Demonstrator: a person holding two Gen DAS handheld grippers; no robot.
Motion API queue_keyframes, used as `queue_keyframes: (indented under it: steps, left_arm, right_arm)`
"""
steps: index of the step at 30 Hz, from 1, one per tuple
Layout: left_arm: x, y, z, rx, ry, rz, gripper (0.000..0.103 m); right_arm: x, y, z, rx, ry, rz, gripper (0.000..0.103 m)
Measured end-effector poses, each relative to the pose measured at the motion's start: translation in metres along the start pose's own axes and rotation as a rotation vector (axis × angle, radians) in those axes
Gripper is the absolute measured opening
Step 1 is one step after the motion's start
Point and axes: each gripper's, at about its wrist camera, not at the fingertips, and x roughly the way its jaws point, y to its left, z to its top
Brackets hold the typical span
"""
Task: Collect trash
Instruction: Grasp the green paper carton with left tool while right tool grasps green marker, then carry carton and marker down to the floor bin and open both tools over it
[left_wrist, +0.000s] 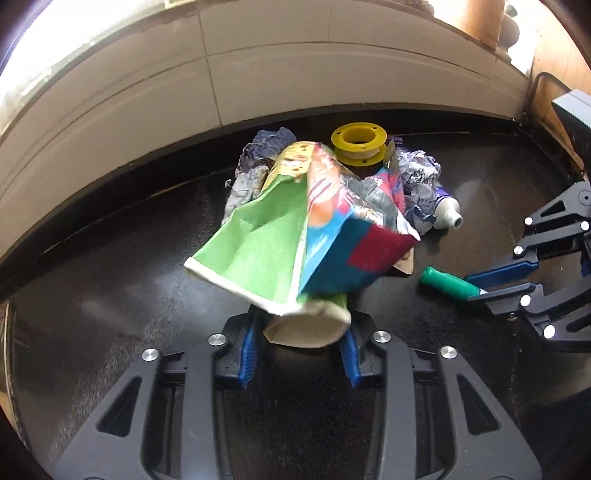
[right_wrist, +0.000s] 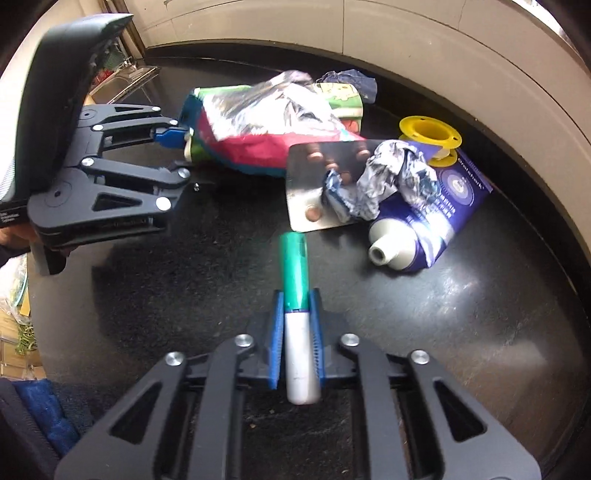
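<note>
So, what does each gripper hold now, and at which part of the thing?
The left gripper holds the crushed paper cup by its lower white end. The right gripper holds the green-capped marker around the middle, where cap meets white barrel.

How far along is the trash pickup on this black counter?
Nothing looks binned yet; no bin is in view. In hand: the left claw grips a flattened paper cup, and the right claw is shut on a green-capped marker. Left on the counter: a blister pack, crumpled wrapper, toothpaste tube, yellow spool and snack bags.
</note>
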Motion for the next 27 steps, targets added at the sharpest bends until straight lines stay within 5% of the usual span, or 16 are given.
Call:
queue_keyframes:
  steps: [1, 14, 27]
  left_arm:
    - [-0.007, -0.001, -0.002, -0.009, 0.004, 0.012, 0.011]
    - [-0.108, -0.029, -0.05, -0.221, 0.007, 0.074, 0.011]
    - [-0.167, -0.056, -0.091, -0.288, -0.025, 0.131, 0.011]
  right_arm:
    - [-0.004, 0.002, -0.002, 0.008, -0.006, 0.004, 0.014]
    - [-0.082, 0.025, -0.045, 0.152, -0.119, 0.02, 0.014]
    - [-0.119, 0.046, -0.068, 0.137, -0.165, 0.0, 0.014]
